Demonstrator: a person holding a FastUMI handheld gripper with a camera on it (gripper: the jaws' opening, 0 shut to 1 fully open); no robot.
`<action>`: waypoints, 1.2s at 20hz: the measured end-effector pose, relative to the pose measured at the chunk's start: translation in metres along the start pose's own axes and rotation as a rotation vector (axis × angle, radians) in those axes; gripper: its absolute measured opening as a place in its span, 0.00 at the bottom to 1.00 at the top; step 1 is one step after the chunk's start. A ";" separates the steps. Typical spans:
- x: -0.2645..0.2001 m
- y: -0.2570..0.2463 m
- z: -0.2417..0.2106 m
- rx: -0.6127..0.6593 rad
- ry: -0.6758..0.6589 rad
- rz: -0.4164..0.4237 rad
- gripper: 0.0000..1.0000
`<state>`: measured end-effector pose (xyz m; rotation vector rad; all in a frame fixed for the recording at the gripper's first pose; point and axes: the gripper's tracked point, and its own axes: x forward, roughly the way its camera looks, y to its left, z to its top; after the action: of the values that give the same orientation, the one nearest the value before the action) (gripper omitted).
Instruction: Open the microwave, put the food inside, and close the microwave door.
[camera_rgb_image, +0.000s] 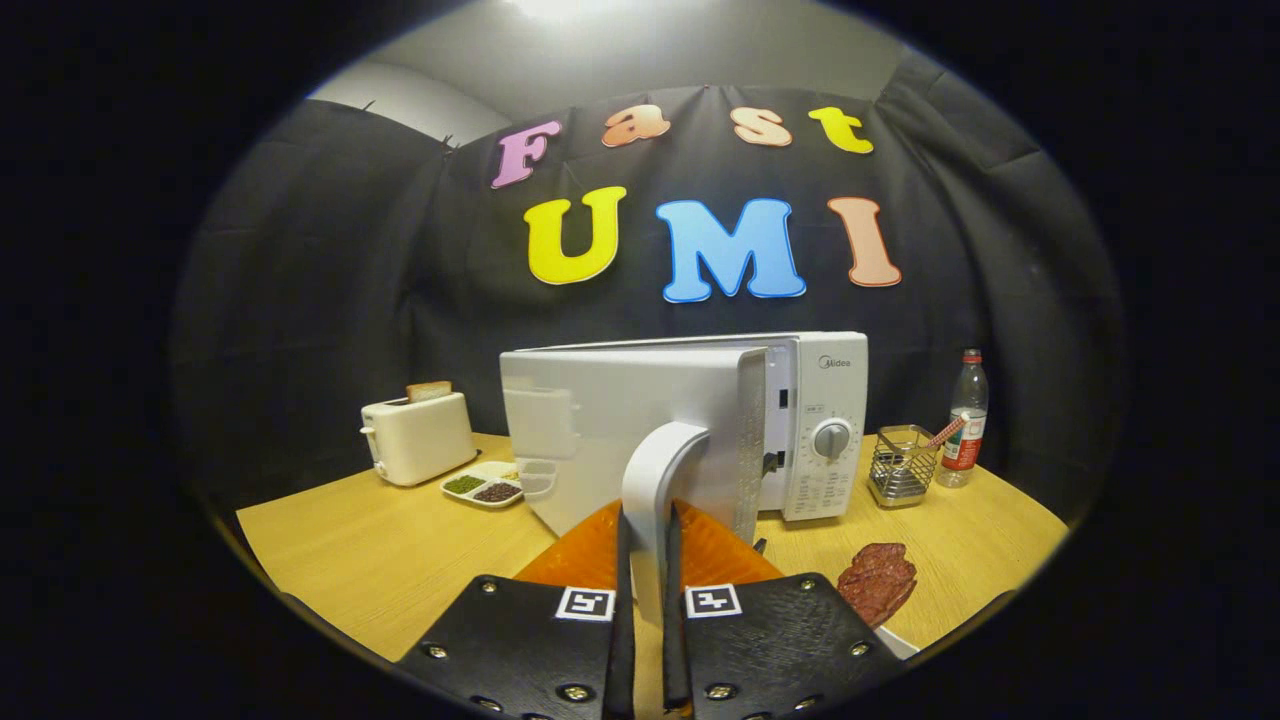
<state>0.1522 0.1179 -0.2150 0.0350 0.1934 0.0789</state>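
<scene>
On the table (400, 560), fingers (648, 570) apparently clenched on microwave door handle (655, 480)

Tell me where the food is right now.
The food lies on the table, just right of the gripper shut on the door handle, in front of the microwave.

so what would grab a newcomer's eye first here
The white microwave at the middle of the wooden table, its door swung open toward the camera. The gripper is shut on the door handle. A dark red piece of food lies just right of the fingers.
</scene>
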 end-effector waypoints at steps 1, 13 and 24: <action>-0.006 0.010 0.000 -0.005 -0.004 0.012 0.11; -0.037 0.133 -0.010 -0.059 -0.053 0.063 0.11; -0.041 0.185 -0.012 -0.045 -0.039 -0.052 0.10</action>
<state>0.0956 0.2992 -0.2113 -0.0131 0.1536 0.0307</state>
